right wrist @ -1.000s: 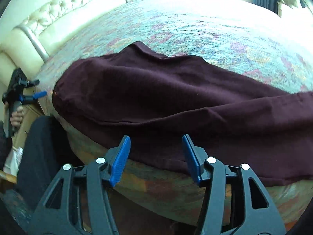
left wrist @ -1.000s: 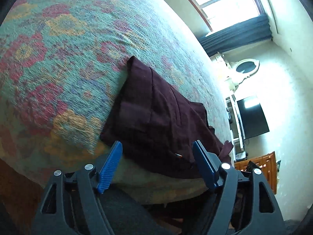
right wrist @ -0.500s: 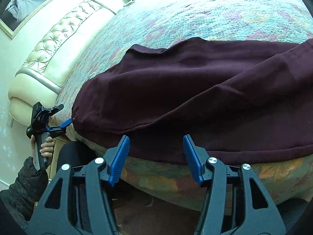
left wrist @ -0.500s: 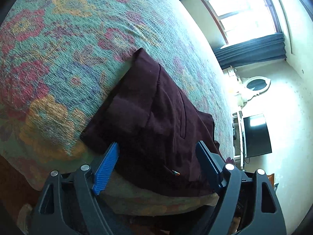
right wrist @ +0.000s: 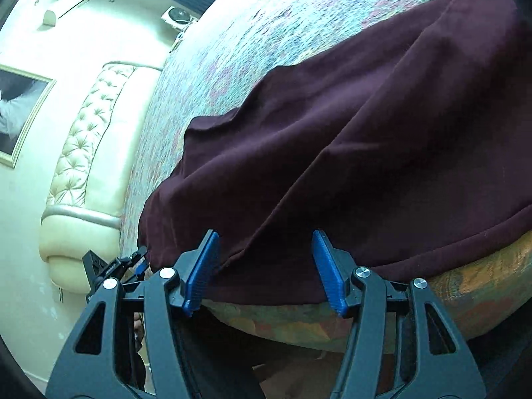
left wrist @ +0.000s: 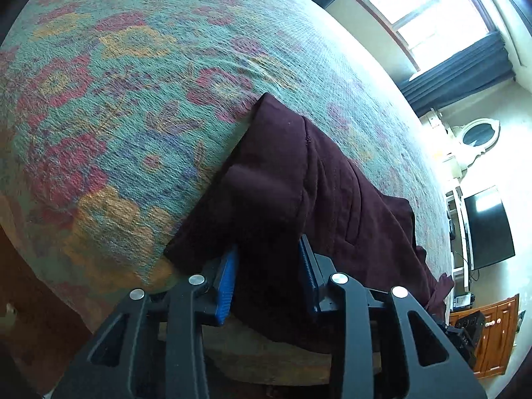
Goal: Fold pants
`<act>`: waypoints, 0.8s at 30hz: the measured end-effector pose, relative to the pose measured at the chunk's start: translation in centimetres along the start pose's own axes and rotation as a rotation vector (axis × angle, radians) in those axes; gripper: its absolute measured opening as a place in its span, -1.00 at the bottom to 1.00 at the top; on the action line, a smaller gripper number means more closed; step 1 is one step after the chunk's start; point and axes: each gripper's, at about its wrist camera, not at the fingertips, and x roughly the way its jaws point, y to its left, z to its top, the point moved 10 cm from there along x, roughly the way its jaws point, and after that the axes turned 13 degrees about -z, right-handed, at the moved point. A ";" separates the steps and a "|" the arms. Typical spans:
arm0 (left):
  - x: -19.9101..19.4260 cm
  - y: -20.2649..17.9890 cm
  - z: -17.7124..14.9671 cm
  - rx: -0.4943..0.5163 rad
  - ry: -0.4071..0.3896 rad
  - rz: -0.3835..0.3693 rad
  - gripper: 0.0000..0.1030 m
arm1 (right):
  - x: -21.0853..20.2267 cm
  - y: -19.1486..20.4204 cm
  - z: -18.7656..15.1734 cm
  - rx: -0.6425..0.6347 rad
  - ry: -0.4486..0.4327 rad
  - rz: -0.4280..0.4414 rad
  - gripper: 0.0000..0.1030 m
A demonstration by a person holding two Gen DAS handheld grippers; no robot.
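Dark maroon pants [left wrist: 299, 193] lie along the near edge of a bed with a floral cover [left wrist: 133, 99]. My left gripper [left wrist: 267, 266] has its blue pads on either side of the pants' near edge; the jaws have narrowed around the cloth, which bunches between them. In the right wrist view the pants [right wrist: 349, 149] spread wide over the bed edge. My right gripper [right wrist: 266, 266] is open, its fingers straddling the hanging hem. The left gripper [right wrist: 113, 269] shows small at the pants' far end.
A cream tufted headboard [right wrist: 86, 153] stands at the bed's end. A window with dark curtains [left wrist: 449, 33], a television [left wrist: 488, 229] and a wooden cabinet [left wrist: 492, 335] line the far wall. The bed's floral side panel [right wrist: 465, 286] drops below the pants.
The left gripper moved forward onto the pants' edge and its jaws closed in around the cloth. The right gripper came closer to the hanging hem and rolled, staying open.
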 end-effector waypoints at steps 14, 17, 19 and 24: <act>-1.7 0.7 -0.7 0.030 -0.027 0.055 -0.46 | -0.5 -1.5 -1.7 0.008 -0.002 -0.083 -0.92; -1.1 1.3 -1.1 0.027 -0.019 0.044 -0.46 | 0.4 -2.5 -2.2 0.030 0.017 -0.067 -0.93; -1.1 0.9 -1.0 0.059 -0.011 0.053 -0.45 | 0.0 -2.3 -2.0 0.016 0.029 -0.067 -0.91; -2.3 -0.7 -1.6 0.217 0.009 0.119 -0.38 | -3.4 -2.4 -0.6 -0.024 0.001 -0.090 -0.77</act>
